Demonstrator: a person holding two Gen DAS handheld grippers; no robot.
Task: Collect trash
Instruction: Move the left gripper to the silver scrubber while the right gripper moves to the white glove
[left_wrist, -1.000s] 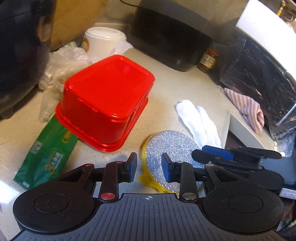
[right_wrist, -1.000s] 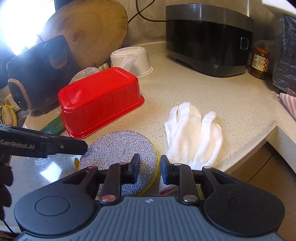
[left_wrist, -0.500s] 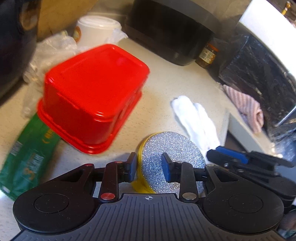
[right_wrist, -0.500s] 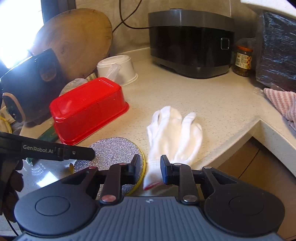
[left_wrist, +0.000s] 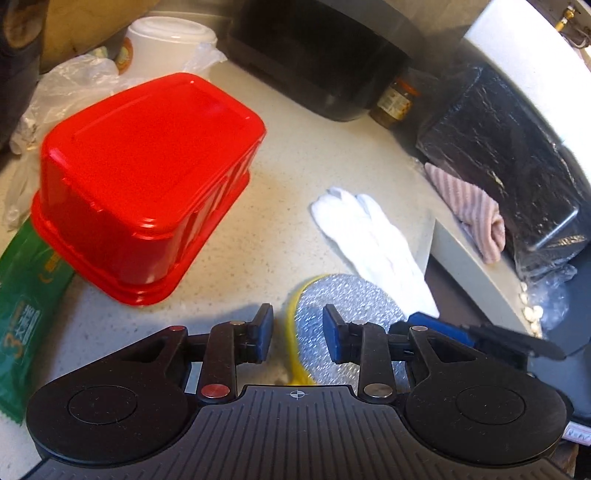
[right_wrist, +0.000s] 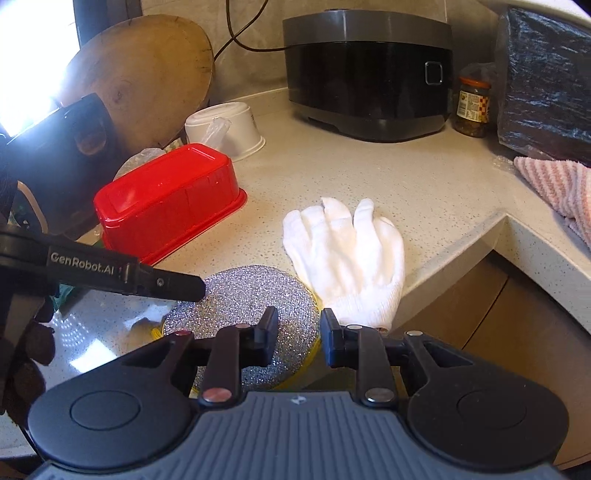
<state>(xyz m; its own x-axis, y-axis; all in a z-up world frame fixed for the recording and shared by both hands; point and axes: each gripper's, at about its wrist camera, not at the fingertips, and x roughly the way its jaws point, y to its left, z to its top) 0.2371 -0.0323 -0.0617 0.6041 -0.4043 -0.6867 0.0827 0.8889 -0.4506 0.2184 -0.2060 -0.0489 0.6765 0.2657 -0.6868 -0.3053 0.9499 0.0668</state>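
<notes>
An upturned red plastic container (left_wrist: 147, 177) (right_wrist: 166, 199) lies on the counter, with a green wrapper (left_wrist: 26, 314) tucked under its left edge. A round silver scouring pad (left_wrist: 343, 306) (right_wrist: 240, 291) with a yellow rim lies close in front of both grippers, beside a white glove (left_wrist: 369, 240) (right_wrist: 347, 251). My left gripper (left_wrist: 298, 332) hangs open over the pad's left rim, nothing between its fingers. My right gripper (right_wrist: 299, 332) is open too, above the pad's right edge and the glove's cuff. The left gripper's finger (right_wrist: 166, 284) reaches over the pad from the left.
An upturned white bowl (right_wrist: 225, 129) and crumpled clear plastic (left_wrist: 66, 85) lie behind the red container. A black rice cooker (right_wrist: 369, 74), a jar (right_wrist: 472, 107), a foil-wrapped box (left_wrist: 509, 147) and a pink striped towel (right_wrist: 554, 184) line the back and right. The counter edge (right_wrist: 461, 254) drops off near the glove.
Both grippers have drifted a little sideways over the counter. The red container has slid left in the left wrist view and the glove has moved toward the centre in the right. Both jaws keep their gaps.
</notes>
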